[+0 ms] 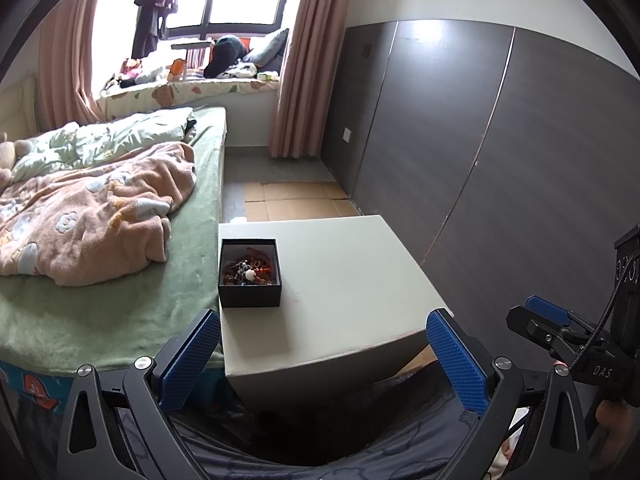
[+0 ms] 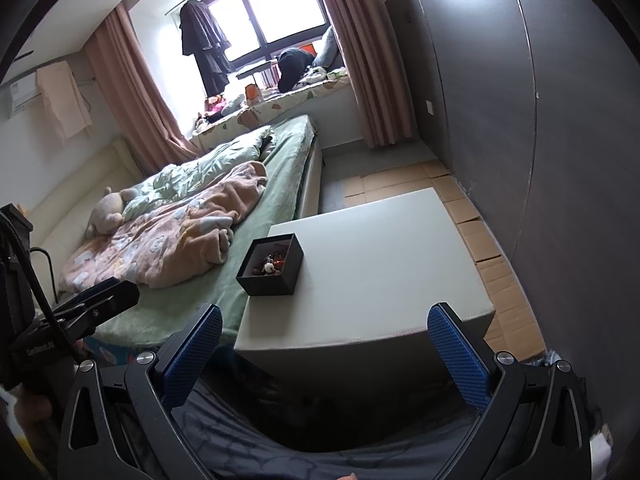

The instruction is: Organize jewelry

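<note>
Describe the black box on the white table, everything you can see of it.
The black box is small, square and lidless, with matte walls that look like cardboard. It sits upright and flat on the white table, at the edge nearest the bed. Inside lies a tangled heap of jewelry: dark and reddish beads, a pale round bead, some metal bits. Individual pieces cannot be told apart. Neither gripper touches it; only the tabletop does.
</note>
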`<control>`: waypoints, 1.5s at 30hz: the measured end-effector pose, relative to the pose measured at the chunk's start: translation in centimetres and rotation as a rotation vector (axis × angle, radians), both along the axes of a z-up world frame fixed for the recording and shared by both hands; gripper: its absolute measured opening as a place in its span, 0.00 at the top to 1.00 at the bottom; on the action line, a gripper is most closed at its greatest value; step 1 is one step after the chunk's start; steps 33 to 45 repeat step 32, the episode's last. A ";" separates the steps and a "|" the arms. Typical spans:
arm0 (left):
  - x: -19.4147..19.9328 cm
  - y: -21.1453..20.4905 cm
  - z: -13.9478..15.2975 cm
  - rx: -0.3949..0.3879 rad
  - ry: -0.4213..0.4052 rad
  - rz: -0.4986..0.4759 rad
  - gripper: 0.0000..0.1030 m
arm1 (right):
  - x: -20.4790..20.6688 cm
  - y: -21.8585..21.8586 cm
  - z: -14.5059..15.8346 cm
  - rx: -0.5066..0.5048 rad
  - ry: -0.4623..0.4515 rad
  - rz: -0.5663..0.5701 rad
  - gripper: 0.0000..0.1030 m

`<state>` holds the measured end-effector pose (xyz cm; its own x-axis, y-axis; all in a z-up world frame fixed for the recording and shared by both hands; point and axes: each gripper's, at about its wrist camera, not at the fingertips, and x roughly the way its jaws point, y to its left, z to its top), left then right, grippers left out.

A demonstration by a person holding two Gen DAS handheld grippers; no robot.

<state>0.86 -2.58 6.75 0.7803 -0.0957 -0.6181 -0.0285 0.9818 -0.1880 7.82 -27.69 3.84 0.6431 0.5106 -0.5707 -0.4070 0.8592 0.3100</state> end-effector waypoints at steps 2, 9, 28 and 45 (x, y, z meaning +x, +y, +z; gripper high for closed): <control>-0.1 0.1 -0.1 -0.001 0.002 0.001 0.00 | 0.0 0.0 -0.1 0.000 0.003 0.000 0.00; -0.2 0.4 -0.2 -0.007 0.006 0.004 0.00 | 0.0 0.1 -0.1 0.000 0.006 -0.003 0.00; -0.9 1.1 -0.1 -0.022 -0.016 0.036 0.00 | -0.5 0.4 -0.1 -0.001 0.009 -0.002 0.00; -1.0 1.1 0.1 -0.011 -0.021 0.040 0.00 | -0.5 0.4 -0.2 -0.005 0.016 -0.003 0.00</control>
